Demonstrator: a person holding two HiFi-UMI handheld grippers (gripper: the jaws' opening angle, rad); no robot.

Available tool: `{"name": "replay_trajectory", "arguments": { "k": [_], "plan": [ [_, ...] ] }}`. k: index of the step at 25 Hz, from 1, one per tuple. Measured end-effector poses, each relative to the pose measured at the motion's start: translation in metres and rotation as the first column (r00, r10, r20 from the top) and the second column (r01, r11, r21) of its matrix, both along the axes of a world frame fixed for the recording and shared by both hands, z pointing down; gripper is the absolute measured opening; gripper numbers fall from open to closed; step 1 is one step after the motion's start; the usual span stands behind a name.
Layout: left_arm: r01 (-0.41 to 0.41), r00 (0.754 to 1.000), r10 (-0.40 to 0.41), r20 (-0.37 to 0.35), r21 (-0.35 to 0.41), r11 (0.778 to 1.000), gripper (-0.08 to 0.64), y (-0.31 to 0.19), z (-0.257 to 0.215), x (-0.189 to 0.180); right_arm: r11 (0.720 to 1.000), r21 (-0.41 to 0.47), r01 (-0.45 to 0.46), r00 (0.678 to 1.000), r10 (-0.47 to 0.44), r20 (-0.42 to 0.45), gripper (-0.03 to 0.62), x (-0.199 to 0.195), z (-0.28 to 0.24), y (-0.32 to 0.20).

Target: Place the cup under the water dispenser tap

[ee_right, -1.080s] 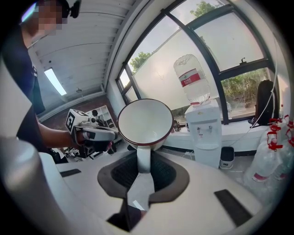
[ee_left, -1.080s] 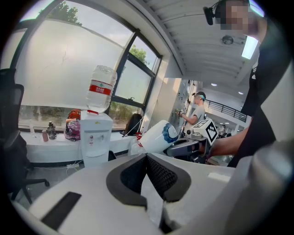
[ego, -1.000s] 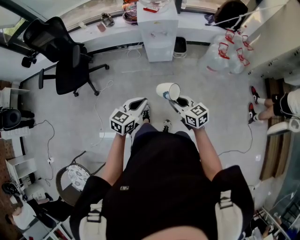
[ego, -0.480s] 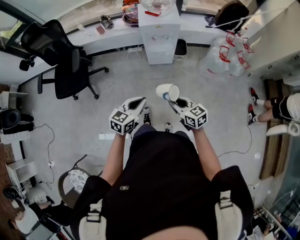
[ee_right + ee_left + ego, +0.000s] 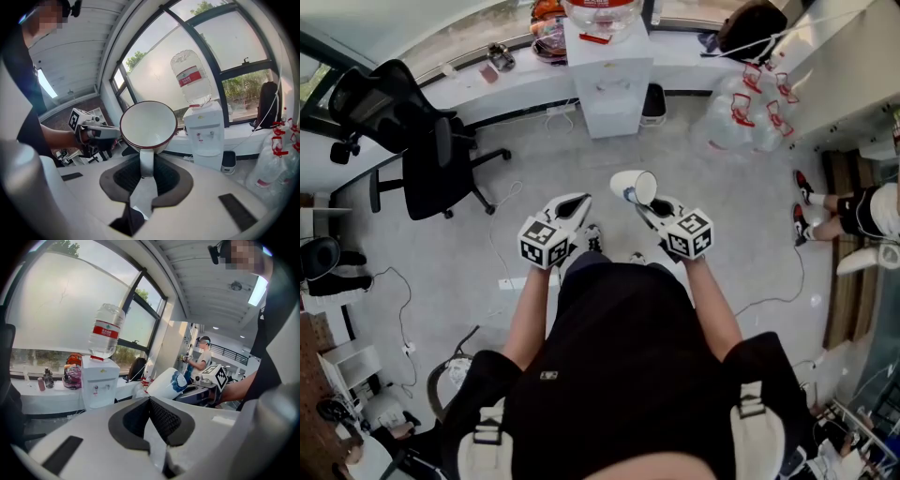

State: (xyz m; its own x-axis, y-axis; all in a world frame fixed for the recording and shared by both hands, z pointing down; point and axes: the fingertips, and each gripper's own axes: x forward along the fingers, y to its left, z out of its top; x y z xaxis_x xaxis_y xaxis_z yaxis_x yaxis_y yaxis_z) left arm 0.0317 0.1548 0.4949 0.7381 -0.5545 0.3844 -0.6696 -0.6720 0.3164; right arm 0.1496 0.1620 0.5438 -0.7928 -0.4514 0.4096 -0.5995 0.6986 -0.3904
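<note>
A white cup (image 5: pixel 636 185) with a blue mark hangs tilted in the air, its mouth toward the right gripper's camera (image 5: pixel 147 125). My right gripper (image 5: pixel 641 201) is shut on the cup's handle (image 5: pixel 146 165). The white water dispenser (image 5: pixel 614 80) with an upturned bottle stands against the far counter, well ahead of both grippers, its taps (image 5: pixel 202 137) facing me. My left gripper (image 5: pixel 580 202) is held beside the right one, jaws shut and empty (image 5: pixel 150 401). In the left gripper view the cup (image 5: pixel 166 383) shows to the right of the dispenser (image 5: pixel 98 387).
A black office chair (image 5: pixel 422 141) stands at the left on the grey floor. Several empty water bottles (image 5: pixel 750 112) lie at the right of the dispenser, a black bin (image 5: pixel 653 101) right beside it. Cables cross the floor (image 5: pixel 502 234). A person's legs (image 5: pixel 853 211) show at the right edge.
The dispenser, chair and floor have slid toward me in the head view, so I have come closer to the dispenser. Both grippers keep their pose, the cup still held.
</note>
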Motion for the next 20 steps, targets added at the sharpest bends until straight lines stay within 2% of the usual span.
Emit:
{"name": "replay_trajectory", "arguments": {
  "k": [20],
  "plan": [
    [-0.095, 0.995, 0.095, -0.018, -0.008, 0.995, 0.000, -0.064, 0.005, -0.014, 0.995, -0.005, -0.100, 0.994, 0.100, -0.036, 0.050, -0.014, 0.007, -0.051]
  ]
}}
